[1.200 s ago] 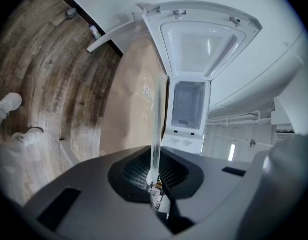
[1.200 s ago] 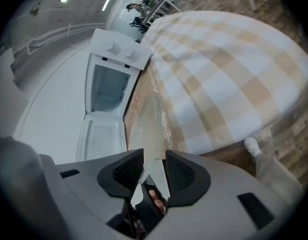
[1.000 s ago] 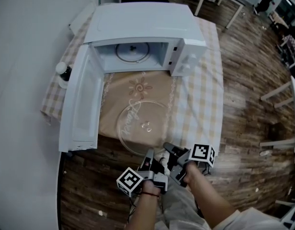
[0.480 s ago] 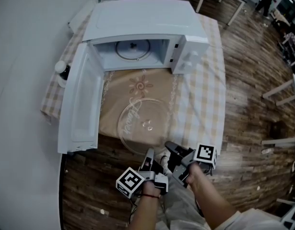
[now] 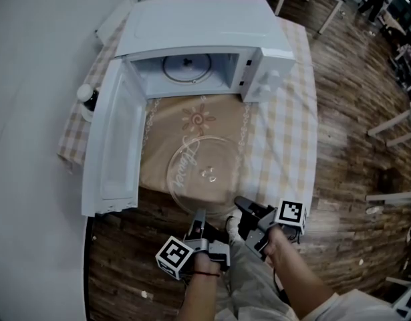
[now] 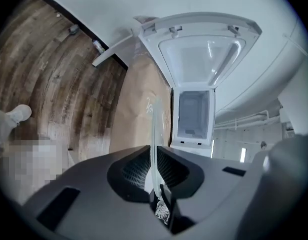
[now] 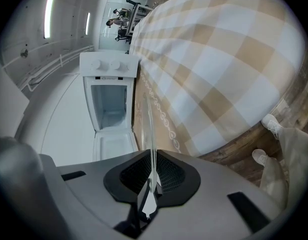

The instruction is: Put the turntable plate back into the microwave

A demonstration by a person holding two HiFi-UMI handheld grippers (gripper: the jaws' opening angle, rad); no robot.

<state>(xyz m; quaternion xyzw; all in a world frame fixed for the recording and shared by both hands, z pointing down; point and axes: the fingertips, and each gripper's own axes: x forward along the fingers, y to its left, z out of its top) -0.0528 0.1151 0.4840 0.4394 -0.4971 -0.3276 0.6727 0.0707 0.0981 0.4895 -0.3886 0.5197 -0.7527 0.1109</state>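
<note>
Grasp step: your left gripper (image 5: pixel 198 215) and right gripper (image 5: pixel 240 202), its jaws just closed, both pinch the near rim of the turntable plate (image 5: pixel 205 169) at the table (image 5: pixel 285 132) front edge. Next, lift it level into the open microwave (image 5: pixel 198 29).

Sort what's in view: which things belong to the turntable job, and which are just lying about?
Job:
- glass turntable plate
- open microwave
- roller ring inside it
- left gripper, clamped on the plate's rim
- right gripper, jaws just closed onto that rim

Lying about:
- bottle beside the microwave
- checked tablecloth
</note>
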